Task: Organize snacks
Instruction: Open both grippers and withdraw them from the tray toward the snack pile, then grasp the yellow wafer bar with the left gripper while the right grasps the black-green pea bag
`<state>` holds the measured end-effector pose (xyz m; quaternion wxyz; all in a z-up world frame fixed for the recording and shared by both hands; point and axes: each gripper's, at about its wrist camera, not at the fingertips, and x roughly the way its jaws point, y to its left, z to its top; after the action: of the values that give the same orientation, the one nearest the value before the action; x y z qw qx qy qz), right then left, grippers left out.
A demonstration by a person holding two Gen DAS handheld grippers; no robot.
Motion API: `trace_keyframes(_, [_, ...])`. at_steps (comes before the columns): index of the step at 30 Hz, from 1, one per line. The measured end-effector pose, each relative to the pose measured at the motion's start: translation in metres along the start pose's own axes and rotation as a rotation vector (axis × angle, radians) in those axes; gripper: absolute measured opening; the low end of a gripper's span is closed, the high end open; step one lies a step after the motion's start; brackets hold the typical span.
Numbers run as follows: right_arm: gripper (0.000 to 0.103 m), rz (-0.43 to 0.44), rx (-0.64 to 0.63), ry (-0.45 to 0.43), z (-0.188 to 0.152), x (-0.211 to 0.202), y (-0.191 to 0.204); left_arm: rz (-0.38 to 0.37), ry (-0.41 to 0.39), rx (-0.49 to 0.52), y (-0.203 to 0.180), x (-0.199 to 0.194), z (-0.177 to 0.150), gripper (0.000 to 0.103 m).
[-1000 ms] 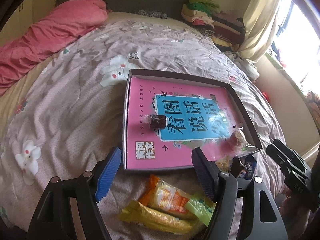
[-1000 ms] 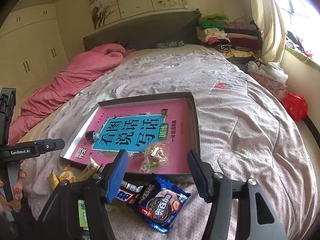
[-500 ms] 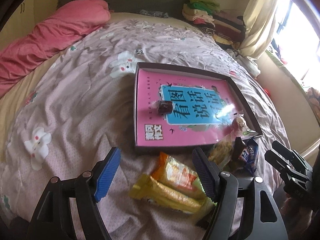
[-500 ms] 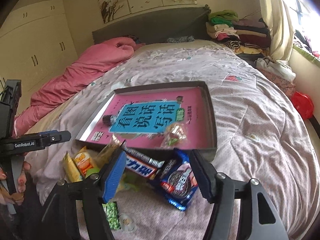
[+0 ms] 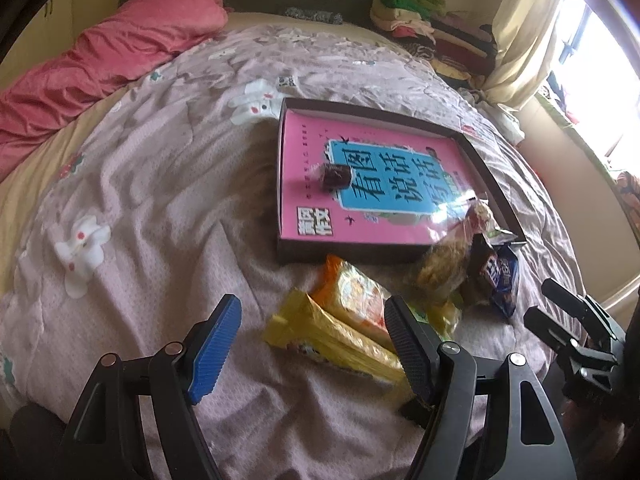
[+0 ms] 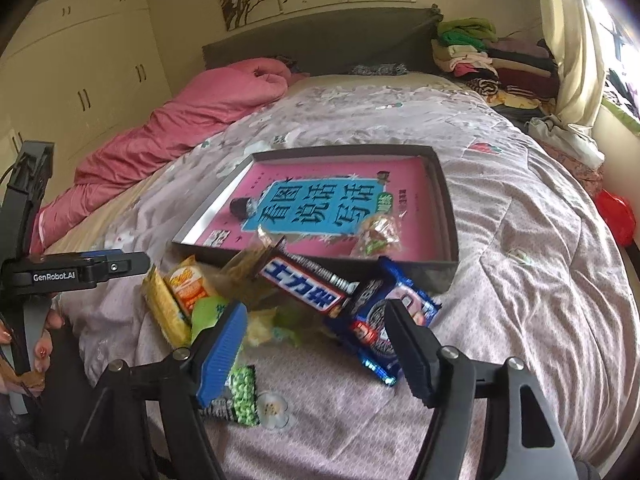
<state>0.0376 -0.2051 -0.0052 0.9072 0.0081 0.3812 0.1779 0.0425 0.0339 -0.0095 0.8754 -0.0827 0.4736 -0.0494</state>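
My left gripper (image 5: 312,344) hangs spread wide with nothing between its fingers, above a yellow packet (image 5: 336,344) and an orange packet (image 5: 352,296) on the bedspread (image 5: 160,200). My right gripper (image 6: 316,344) is likewise agape and empty, over a blue cookie pack (image 6: 384,320) and a chocolate bar (image 6: 308,284) lying just off the tray's (image 6: 444,208) near edge. Inside the tray, on a pink book (image 6: 336,204), sit a dark wrapped candy (image 6: 242,206) near the left edge and a clear-wrapped sweet (image 6: 376,232) by the near right corner.
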Motion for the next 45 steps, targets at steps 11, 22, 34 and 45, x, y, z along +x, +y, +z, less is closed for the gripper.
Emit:
trace_keyframes(11, [0.072,0.033,-0.060,0.039,-0.013,0.000,0.020,-0.012,0.060,-0.017,-0.004,0.007,-0.018,0.075])
trace_keyframes(22, [0.074,0.057,-0.078,0.059,-0.017,0.002,0.028,-0.022,0.086,-0.009,-0.010,0.011,-0.025,0.075])
trace_keyframes(34, [0.081,0.142,-0.140,0.153,-0.034,0.017,0.049,-0.073,0.128,-0.034,-0.012,0.023,-0.031,0.075])
trace_keyframes(45, [0.082,0.173,-0.158,0.247,-0.047,0.040,0.060,-0.084,0.163,-0.083,-0.006,0.035,-0.034,0.075])
